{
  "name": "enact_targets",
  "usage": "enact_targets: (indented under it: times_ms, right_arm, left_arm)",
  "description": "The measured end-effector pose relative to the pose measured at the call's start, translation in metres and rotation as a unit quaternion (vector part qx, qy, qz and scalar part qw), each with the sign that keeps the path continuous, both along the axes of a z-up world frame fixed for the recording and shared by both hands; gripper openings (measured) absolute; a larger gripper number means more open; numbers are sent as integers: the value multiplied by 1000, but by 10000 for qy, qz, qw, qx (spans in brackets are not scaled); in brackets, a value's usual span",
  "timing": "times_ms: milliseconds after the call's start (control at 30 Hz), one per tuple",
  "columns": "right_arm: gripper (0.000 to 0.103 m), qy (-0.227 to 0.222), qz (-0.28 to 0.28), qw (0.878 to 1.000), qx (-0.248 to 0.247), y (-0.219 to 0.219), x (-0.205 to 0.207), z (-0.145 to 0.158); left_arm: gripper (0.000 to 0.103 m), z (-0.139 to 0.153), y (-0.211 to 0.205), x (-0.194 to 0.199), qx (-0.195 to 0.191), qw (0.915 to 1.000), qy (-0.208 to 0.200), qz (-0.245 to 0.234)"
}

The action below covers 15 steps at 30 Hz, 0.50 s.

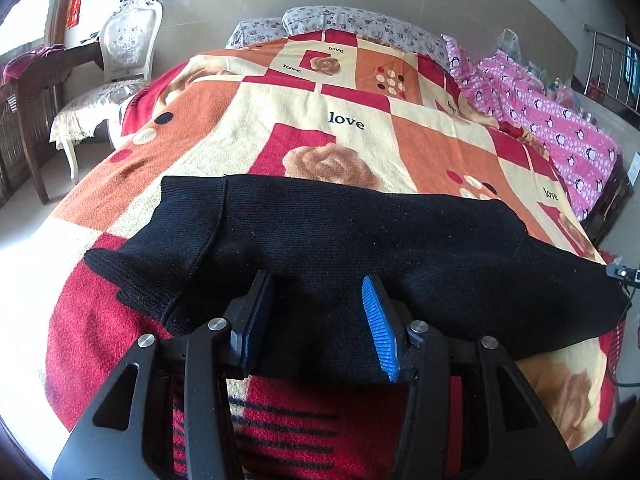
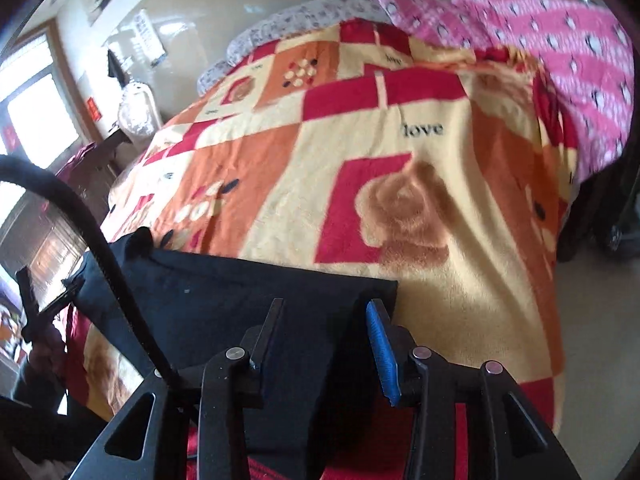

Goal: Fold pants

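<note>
The black knit pants [image 1: 340, 240] lie across the near part of the bed, on the red, orange and cream blanket [image 1: 320, 120]. My left gripper [image 1: 318, 292] is open, its jaws astride the near edge of the pants, low over the fabric. In the right wrist view the pants [image 2: 224, 300] lie at the lower left with a squared corner. My right gripper [image 2: 326, 312] is open with the pants' corner between its jaws. The right wrist view is slightly blurred.
A pink penguin-print quilt [image 1: 552, 120] is heaped along the bed's right side. Floral pillows [image 1: 340, 20] lie at the head. A white chair [image 1: 116, 64] and a dark wooden chair [image 1: 28, 120] stand left of the bed. A black cable [image 2: 92, 248] crosses the right wrist view.
</note>
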State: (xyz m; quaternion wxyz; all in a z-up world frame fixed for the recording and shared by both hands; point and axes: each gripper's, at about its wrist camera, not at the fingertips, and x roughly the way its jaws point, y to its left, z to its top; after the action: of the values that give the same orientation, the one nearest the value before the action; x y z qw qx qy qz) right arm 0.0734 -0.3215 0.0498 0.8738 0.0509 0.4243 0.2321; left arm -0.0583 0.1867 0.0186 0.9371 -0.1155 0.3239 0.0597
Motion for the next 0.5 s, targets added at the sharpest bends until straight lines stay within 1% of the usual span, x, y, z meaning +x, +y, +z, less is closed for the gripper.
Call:
enact_targets:
  times_ms: [33,67,100,133,167,267,300,367,433,467,500]
  right_arm:
    - [38,128,12,9999,64,0,4,-4]
    - [30,195,42,9996,178,-1,8,-6]
    - [25,225,113,9992,301,-1,11,-7]
    - [12,235,186,9990,330,-1,12,-8]
    - [7,217,242,9990,304,1,13,-8]
    - [6,-60,130,9993,335,-2,14,-2]
    - [6,-96,55,9991,399,-5,17,-2]
    - [6,-115,-138,9993,328,-8,22,-4]
    - [6,-66,-354,9989,299,-12,29,-11]
    - [1,52,-445,9986,272,-13,32,-16]
    - [1,165,-487,9982,307,-16,33,-19]
  left_arm:
    - [46,0,0,0,-8,10000,4,4]
    - [46,0,0,0,-22,10000,14,8]
    - [46,0,1,1,-57,10000,27,22]
    - [46,1,2,2,-116,9999,41,47]
    - [46,1,3,4,-172,9998,58,78]
    - [46,4,3,13,-258,9993,144,217]
    - [46,6,3,16,-265,9991,169,276]
    - [47,8,1,25,-249,9987,207,403]
    - [48,9,0,32,-184,9983,238,502]
    - [48,9,0,35,-163,9981,260,532]
    - [48,9,0,37,-167,9979,281,564]
